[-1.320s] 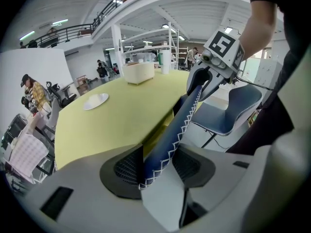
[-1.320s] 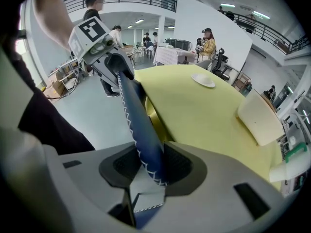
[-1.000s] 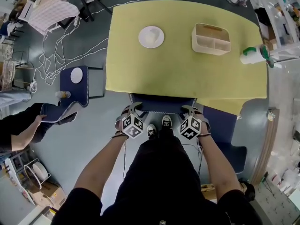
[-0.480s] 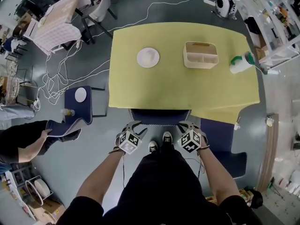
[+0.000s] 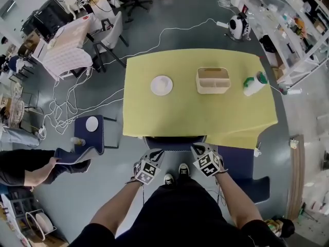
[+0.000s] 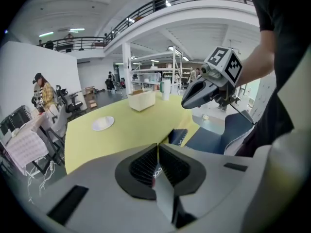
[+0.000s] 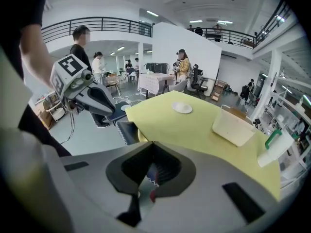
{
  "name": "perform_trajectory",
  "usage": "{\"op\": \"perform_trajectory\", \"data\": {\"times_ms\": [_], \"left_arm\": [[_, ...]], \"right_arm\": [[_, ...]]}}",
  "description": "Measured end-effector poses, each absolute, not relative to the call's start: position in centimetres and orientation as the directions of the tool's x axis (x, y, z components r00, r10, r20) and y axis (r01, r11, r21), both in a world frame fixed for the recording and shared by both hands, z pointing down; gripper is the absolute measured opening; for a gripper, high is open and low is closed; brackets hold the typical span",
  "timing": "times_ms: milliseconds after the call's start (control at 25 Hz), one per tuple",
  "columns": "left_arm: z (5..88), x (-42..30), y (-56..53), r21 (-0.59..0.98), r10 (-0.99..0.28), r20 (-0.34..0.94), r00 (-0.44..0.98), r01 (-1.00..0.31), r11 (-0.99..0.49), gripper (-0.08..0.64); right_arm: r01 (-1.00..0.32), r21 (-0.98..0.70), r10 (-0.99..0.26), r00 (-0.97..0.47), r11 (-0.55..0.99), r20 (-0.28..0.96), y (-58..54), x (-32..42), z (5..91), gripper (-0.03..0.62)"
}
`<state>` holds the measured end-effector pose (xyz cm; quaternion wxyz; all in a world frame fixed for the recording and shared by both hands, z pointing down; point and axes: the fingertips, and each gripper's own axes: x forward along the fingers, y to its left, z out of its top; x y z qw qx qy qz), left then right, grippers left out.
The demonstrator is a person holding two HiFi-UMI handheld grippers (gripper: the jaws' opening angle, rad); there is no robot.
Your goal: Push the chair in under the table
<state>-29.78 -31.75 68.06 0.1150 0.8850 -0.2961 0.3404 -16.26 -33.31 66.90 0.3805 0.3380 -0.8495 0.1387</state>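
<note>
Off the chair (image 5: pixel 175 141) rise our left hand-held gripper (image 5: pixel 156 155) and right hand-held gripper (image 5: pixel 197 149), jaws just closed together, empty. We judge it stiff, heavyish: push its backrest top.

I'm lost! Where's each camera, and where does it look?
Head view: on the person's head, looking down at the table; arms, legs show.
Left gripper view: on the left gripper, fingers just closed empty, facing across the table; right gripper shows.
Right gripper view: on the right gripper, likewise; left gripper shows.
All show the white plate.
</note>
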Motion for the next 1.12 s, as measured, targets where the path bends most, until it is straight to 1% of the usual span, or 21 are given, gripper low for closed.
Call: {"op": "perform_trajectory", "data": {"times_ms": [120, 280, 400, 600, 760, 880, 1000, 1120], "left_arm": [[66.0, -29.6, -32.0, 0.042, -0.468, 0.639, 0.61, -0.635, -0.771, 0.02], [62.8, -29.3, -32.7, 0.05, -0.507, 0.593, 0.625, -0.657, -0.752, 0.013], [60.0, -28.9, -33.3, 0.047, -0.535, 0.539, 0.651, -0.658, -0.752, 0.009], [54.2, -28.5, -34.7, 0.076, -0.597, 0.43, 0.677, -0.686, -0.724, 0.009], [50.1, -28.6, -35.1, 0.096, -0.642, 0.335, 0.689, -0.703, -0.705, 0.009], [47.6, -29.2, -35.9, 0.142, -0.676, 0.269, 0.686, -0.723, -0.676, 0.009], [45.6, -29.8, -36.3, 0.196, -0.704, 0.21, 0.678, -0.735, -0.649, 0.009], [44.2, -30.1, -36.4, 0.21, -0.725, 0.174, 0.667, -0.744, -0.634, 0.008]], "right_arm": [[-0.694, -0.004, -0.491, -0.514, 0.72, 0.703, -33.5, -17.1, 64.9, 0.014], [-0.724, -0.023, -0.546, -0.541, 0.689, 0.64, -34.2, -18.0, 62.3, 0.014], [-0.743, -0.042, -0.589, -0.562, 0.668, 0.581, -34.9, -18.7, 59.8, 0.014], [-0.762, -0.021, -0.666, -0.579, 0.648, 0.47, -36.1, -19.6, 54.0, 0.014], [-0.792, -0.108, -0.715, -0.593, 0.601, 0.37, -36.7, -19.3, 49.9, 0.014], [-0.807, -0.18, -0.749, -0.59, 0.563, 0.303, -37.5, -19.0, 47.5, 0.014], [-0.82, -0.221, -0.774, -0.572, 0.528, 0.272, -38.0, -18.5, 46.0, 0.014], [-0.826, -0.243, -0.783, -0.561, 0.508, 0.27, -38.1, -18.2, 45.2, 0.014]]}}
